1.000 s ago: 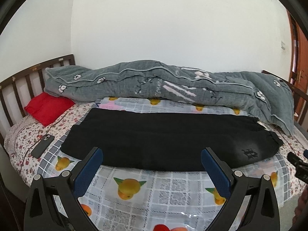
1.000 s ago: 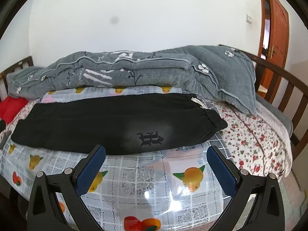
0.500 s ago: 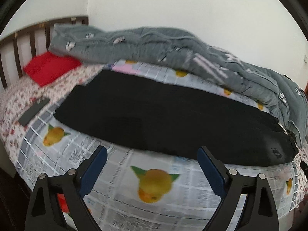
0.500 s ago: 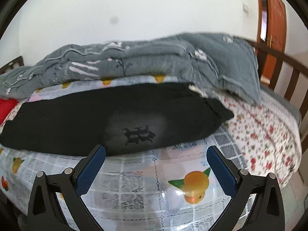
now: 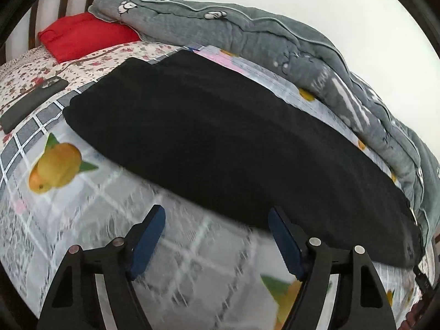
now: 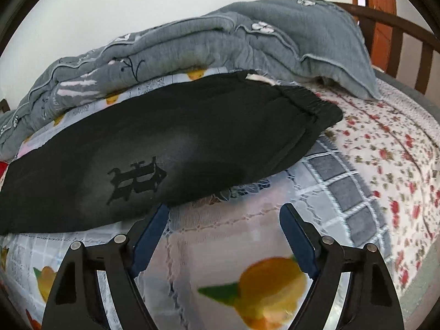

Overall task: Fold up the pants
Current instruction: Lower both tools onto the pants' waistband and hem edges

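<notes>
Pants (image 5: 220, 143): black, laid flat lengthwise across the bed (image 6: 385, 143), on a fruit-print sheet (image 5: 110, 206). The legs are already stacked one on the other, judging by the single narrow outline; the waistband (image 6: 316, 104) is seen toward the footboard end in the right view, the cuffs toward the red pillow (image 5: 82, 33) in the left view.

Left tongs (image 5: 217, 220): held over the sheet just short of the pants' near edge; the jaws are closing, nothing is between them.

Right tongs (image 6: 224, 214): held at the near edge by the printed emblem (image 6: 137, 178), one fingertip at the hem; the jaws are closing, no cloth is yet pinched.

Quilt (image 6: 220, 35): bunched against the wall, presumably cleared aside for folding space.

Phone (image 5: 30, 101): left beside the cuffs, apart from the pants.
</notes>
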{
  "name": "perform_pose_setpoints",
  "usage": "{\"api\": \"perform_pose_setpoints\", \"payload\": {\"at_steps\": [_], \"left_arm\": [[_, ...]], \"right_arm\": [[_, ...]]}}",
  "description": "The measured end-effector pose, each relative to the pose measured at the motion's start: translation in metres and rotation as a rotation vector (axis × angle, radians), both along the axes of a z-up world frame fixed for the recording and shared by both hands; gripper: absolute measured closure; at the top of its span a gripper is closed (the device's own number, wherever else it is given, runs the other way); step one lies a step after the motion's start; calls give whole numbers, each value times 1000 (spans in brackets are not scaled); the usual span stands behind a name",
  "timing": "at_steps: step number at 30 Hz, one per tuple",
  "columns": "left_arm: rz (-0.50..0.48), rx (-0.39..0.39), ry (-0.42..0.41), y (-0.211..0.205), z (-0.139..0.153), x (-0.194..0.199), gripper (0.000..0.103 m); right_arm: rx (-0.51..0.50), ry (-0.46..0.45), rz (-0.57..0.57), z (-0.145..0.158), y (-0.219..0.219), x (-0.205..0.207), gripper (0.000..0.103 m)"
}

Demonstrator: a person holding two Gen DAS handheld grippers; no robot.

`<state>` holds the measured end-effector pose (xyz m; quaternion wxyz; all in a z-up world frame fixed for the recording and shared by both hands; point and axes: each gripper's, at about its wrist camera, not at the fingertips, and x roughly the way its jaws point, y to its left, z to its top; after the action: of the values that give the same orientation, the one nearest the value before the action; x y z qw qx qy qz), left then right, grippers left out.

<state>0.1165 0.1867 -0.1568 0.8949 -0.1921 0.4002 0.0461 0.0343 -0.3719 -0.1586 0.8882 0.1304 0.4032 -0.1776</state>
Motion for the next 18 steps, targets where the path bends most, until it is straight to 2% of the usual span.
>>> {"api": "perform_pose_setpoints", "payload": {"at_steps": [3,8,10,11,12,13,14,15,16,17,18], "left_arm": [[43,-46,-14,12,-3,10,30],[192,-114,-13,34,-3,27,31],[230,-115,-1,39,-3,32,39],[250,-109,8,42,-3,35,48],[274,-93,23,43,-2,37,60],[288,-78,34,45,-2,40,68],[298,-60,43,46,-2,42,79],[295,-48,48,47,1,45,82],[290,-43,42,47,3,44,84],[291,-25,29,46,9,44,94],[293,16,8,43,18,44,95]], "right_arm": [[46,-20,-9,-6,-5,9,20],[104,-41,-51,-10,-14,28,20],[107,-31,-60,-11,-15,37,20],[104,-25,-60,-11,-16,42,20],[95,-23,-60,-11,-15,46,29],[84,-21,-61,-11,-15,47,51],[76,-21,-44,-10,-15,50,63],[80,-29,-19,-7,-16,51,75],[76,-38,-17,-5,-16,50,80],[78,-58,-6,1,-18,50,80],[81,-70,2,4,-19,50,82]]}}
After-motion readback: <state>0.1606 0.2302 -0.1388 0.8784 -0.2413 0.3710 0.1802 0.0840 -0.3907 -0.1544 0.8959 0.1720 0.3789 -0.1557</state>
